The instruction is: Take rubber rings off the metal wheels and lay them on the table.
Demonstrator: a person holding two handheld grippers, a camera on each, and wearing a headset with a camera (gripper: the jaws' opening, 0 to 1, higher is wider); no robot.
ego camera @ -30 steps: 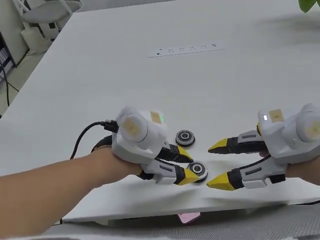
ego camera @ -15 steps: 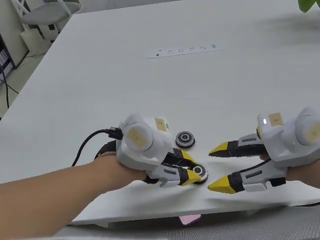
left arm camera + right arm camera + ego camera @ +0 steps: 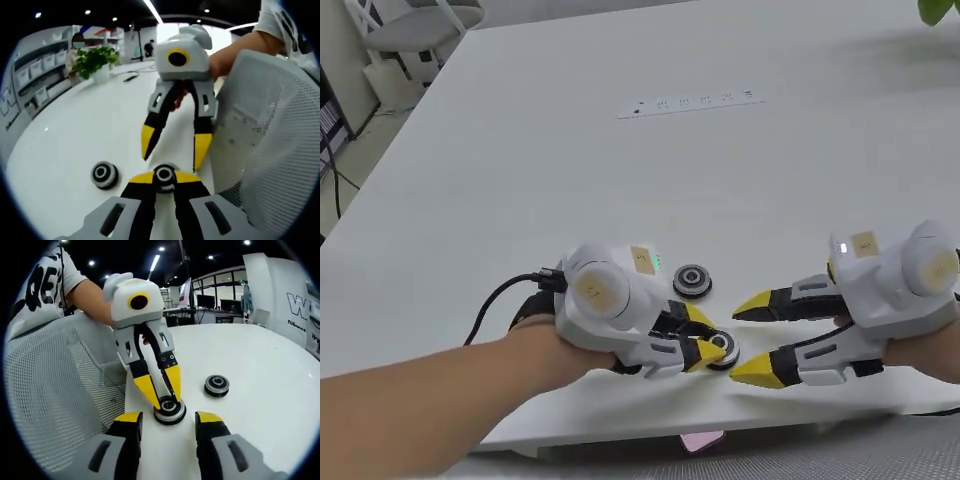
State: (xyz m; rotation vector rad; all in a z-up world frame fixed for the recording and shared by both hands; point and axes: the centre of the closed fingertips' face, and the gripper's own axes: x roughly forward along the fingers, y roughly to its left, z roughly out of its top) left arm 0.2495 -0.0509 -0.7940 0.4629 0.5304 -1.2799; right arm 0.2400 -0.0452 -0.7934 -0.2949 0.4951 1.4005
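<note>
Two small metal wheels with black rubber rings lie near the front edge of the white table [image 3: 570, 170]. The near wheel [image 3: 723, 347] [image 3: 165, 176] [image 3: 170, 411] sits between the yellow tips of my left gripper [image 3: 704, 336] [image 3: 165, 178], which is shut on it. The right gripper [image 3: 742, 340] [image 3: 168, 419] faces it from the right, open, its tips on either side of the same wheel without touching. In the right gripper view the left gripper [image 3: 163, 384] presses down on the wheel's far rim. The second wheel [image 3: 692, 281] [image 3: 104, 175] [image 3: 217, 385] lies free just behind.
A flush socket strip [image 3: 692, 101] is set in the table further back. A black cable [image 3: 490, 295] trails from the left gripper. A mesh chair [image 3: 265, 150] stands close behind the table's front edge. Chairs [image 3: 410, 30] stand at the far left.
The left gripper has slid a little forward and its jaws have narrowed onto the near wheel. The right gripper has hardly moved. The second wheel lies where it was.
</note>
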